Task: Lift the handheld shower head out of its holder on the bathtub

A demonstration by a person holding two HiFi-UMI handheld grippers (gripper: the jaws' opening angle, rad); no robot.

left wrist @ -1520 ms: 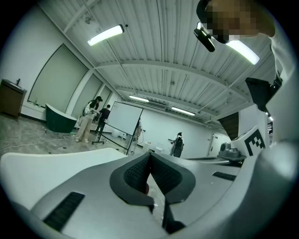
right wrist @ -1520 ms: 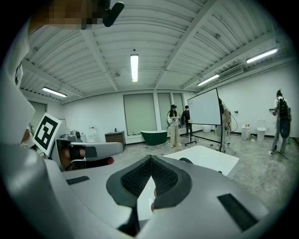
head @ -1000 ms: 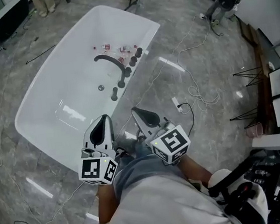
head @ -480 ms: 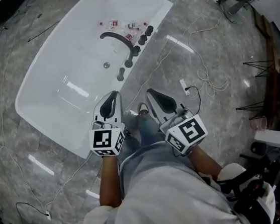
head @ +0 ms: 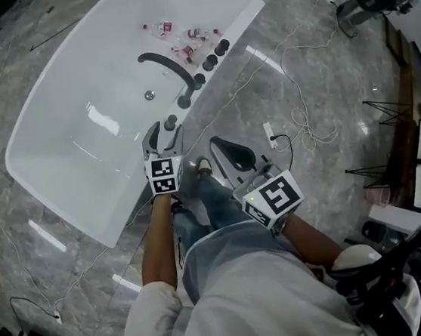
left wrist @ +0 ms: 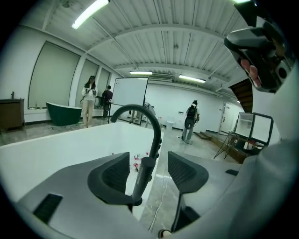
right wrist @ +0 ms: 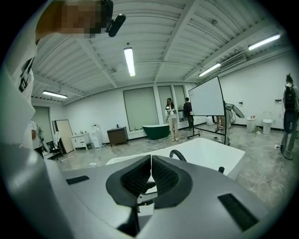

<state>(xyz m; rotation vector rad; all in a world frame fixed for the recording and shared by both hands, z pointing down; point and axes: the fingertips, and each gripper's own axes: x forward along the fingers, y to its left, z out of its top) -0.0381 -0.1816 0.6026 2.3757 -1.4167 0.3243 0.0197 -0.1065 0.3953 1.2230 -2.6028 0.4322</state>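
The white bathtub (head: 65, 162) carries a row of black fittings on its near rim, with a curved black spout (head: 163, 64) arching over the basin. The handheld shower head (left wrist: 142, 179) is a slim black cylinder that stands upright in its holder at the near end of that row (head: 170, 122). My left gripper (head: 162, 133) reaches over the rim. Its jaws are opening, one on each side of the cylinder, and the pads stay off it (left wrist: 148, 175). My right gripper (head: 222, 148) hangs above the floor beside the tub, shut and empty (right wrist: 150, 173).
Small red and white items (head: 180, 42) lie in the tub near the drain (head: 150, 95). Cables (head: 299, 114) and a power strip (head: 269, 133) run over the marble floor at right. People (left wrist: 88, 100), a green tub (left wrist: 65, 113) and a whiteboard (left wrist: 130, 105) stand far off.
My left gripper dropped forward to the tub rim and its jaws went from shut to wide apart around the black cylinder. The right gripper edged forward, still shut.
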